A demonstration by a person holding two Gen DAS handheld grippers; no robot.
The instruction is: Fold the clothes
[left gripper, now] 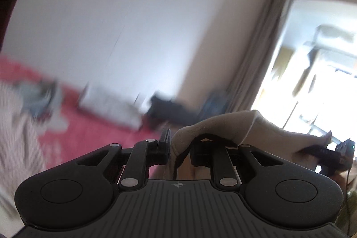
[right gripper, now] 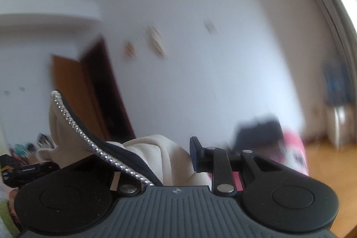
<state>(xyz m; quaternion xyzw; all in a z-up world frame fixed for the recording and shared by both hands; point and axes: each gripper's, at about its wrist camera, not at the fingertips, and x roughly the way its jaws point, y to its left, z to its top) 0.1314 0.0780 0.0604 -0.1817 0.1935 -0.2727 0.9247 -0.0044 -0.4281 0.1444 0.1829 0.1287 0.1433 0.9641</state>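
Your left tongs (left gripper: 180, 146) and right tongs (right gripper: 156, 155) each grip the cream garment (left gripper: 223, 126) — zipper (right gripper: 89, 142) trailing — raised above a red bed (left gripper: 89, 131).

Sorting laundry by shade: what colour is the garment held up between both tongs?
Cream, with a black band edged in silver beads; the soft cream fabric garment shows best in the right wrist view.

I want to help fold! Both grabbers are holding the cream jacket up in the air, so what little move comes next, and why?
Probably lower it toward the red bed. The left gripper and right gripper both pinch the cream jacket, lifted, zipper showing; folding likely needs it flat.
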